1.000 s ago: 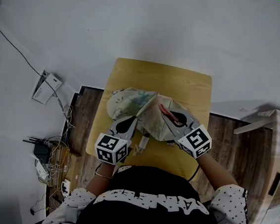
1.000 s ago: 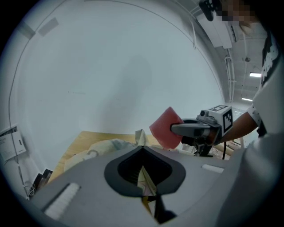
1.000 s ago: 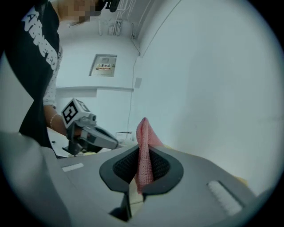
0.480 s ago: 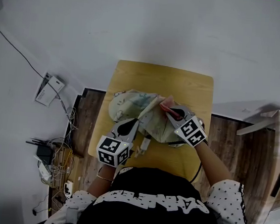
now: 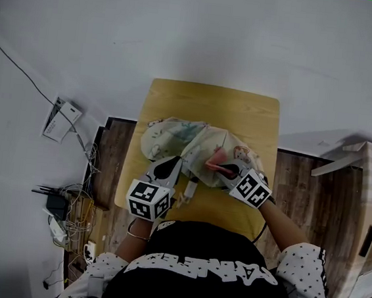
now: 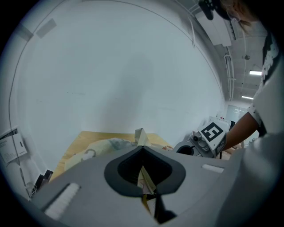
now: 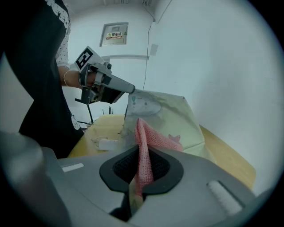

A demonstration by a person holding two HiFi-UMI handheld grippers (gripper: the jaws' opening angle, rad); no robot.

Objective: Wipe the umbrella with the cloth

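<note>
CHANGE: right tool [image 5: 221,167], clamped on the pink cloth [image 5: 214,158], has drawn nearer along the collapsed umbrella [image 5: 174,134] | HOLD: left tool [image 5: 175,162] stays pinched on the umbrella's fabric, near-left | SITE: umbrella lies mid-counter [image 5: 211,101] | VERDICT: wiping stroke appears under way.

Umbrella [image 5: 193,142] is showing pale cream with faint pastel cartoon prints in blue-green and pink. Cloth [image 7: 143,150] is reading pink with an open weave. Table [image 5: 211,101] is coming up yellow-tan wood, floor [image 5: 109,153] dark brown planks. Left gripper [image 5: 179,160] and right gripper [image 5: 223,169] are showing grey bodies, with black-and-white square markers on the cubes.
</note>
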